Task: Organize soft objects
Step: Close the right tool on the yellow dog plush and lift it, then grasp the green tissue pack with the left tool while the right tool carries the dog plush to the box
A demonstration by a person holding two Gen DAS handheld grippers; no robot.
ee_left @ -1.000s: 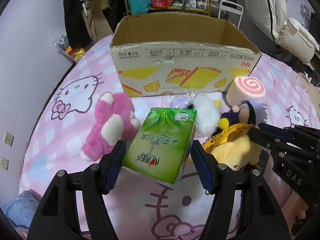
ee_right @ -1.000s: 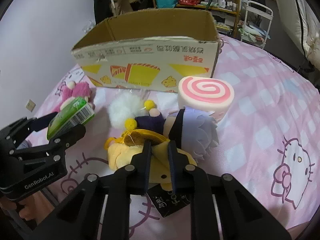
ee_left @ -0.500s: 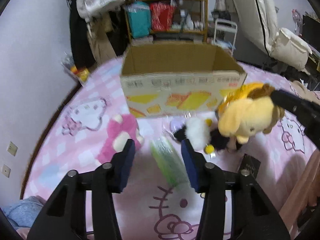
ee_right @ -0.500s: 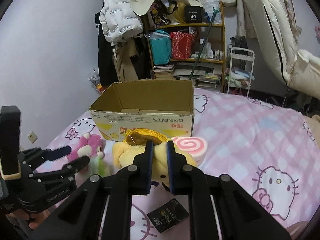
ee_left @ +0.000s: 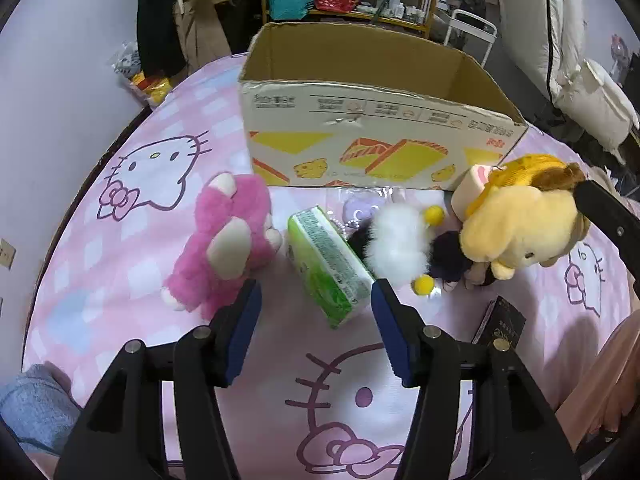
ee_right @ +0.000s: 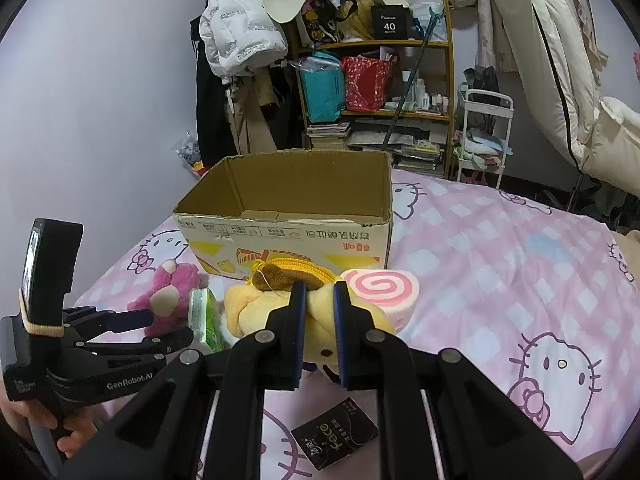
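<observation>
My right gripper (ee_right: 319,292) is shut on a yellow plush dog (ee_right: 256,308) and holds it lifted above the bed, in front of the open cardboard box (ee_right: 288,236). In the left wrist view the dog (ee_left: 516,224) hangs at the right, beside the box (ee_left: 372,136). My left gripper (ee_left: 316,296) is open, its fingers either side of a green tissue pack (ee_left: 328,260) lying on the bed. A pink plush (ee_left: 228,244) lies left of the pack. A white fluffy toy (ee_left: 400,240) and a pink swirl roll cushion (ee_right: 380,292) lie nearby.
A black card packet (ee_right: 336,432) lies on the pink Hello Kitty bedspread (ee_right: 500,280) near me. A cluttered shelf (ee_right: 376,80) and hanging coats (ee_right: 240,40) stand behind the box. A white trolley (ee_right: 484,132) stands at the back right.
My left gripper has opened and let go of the green tissue pack, which now lies on the bed. My right gripper has lifted the yellow plush dog off the bed.
</observation>
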